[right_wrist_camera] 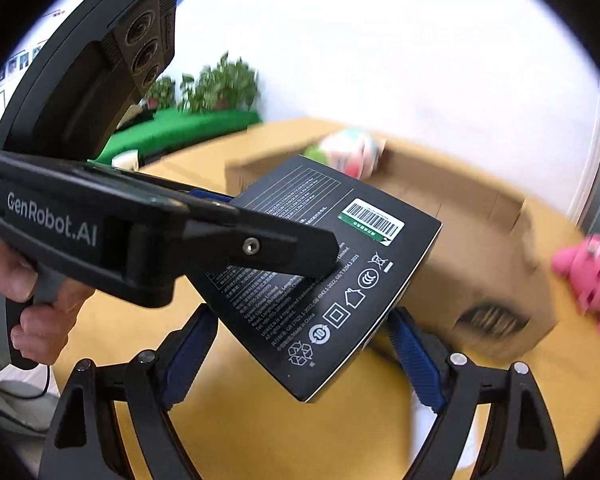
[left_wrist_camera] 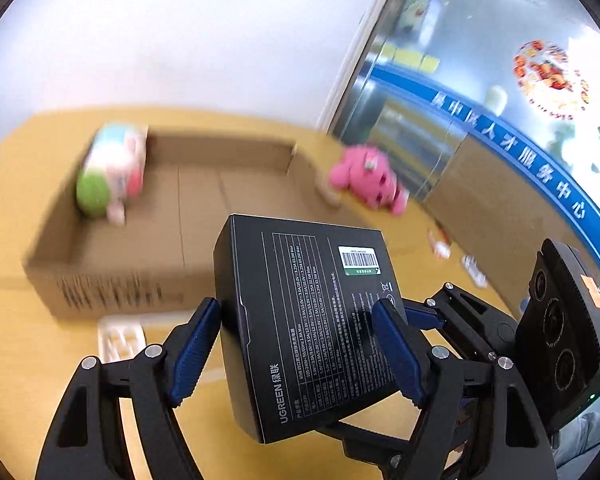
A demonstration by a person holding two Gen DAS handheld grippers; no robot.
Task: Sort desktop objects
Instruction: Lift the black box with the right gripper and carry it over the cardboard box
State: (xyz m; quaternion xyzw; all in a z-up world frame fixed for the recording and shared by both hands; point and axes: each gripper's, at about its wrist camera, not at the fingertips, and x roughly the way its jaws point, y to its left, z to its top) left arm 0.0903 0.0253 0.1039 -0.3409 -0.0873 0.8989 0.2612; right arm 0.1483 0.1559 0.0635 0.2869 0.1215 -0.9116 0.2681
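A black UGREEN box (left_wrist_camera: 312, 320) hangs tilted above the yellow table, barcode side up. My left gripper (left_wrist_camera: 296, 306) is shut on it, a blue pad pressed to each side. In the right wrist view the same box (right_wrist_camera: 332, 280) has its lower corner between the pads of my right gripper (right_wrist_camera: 300, 314), which touch its two edges. The left gripper's near finger (right_wrist_camera: 292, 248) lies across the box top, and a hand (right_wrist_camera: 32, 280) holds that gripper's handle. An open cardboard carton (left_wrist_camera: 120, 292) stands behind, with a green, white and pink plush toy (left_wrist_camera: 112, 168) at its far left corner.
A pink plush toy (left_wrist_camera: 368, 176) lies on the table right of the carton (right_wrist_camera: 480, 280), and shows again as the pink toy (right_wrist_camera: 588, 276). A white packet (left_wrist_camera: 120, 336) sits before the carton. Small items (left_wrist_camera: 440, 244) lie near the glass door. Potted plants (right_wrist_camera: 220, 88) stand at the back.
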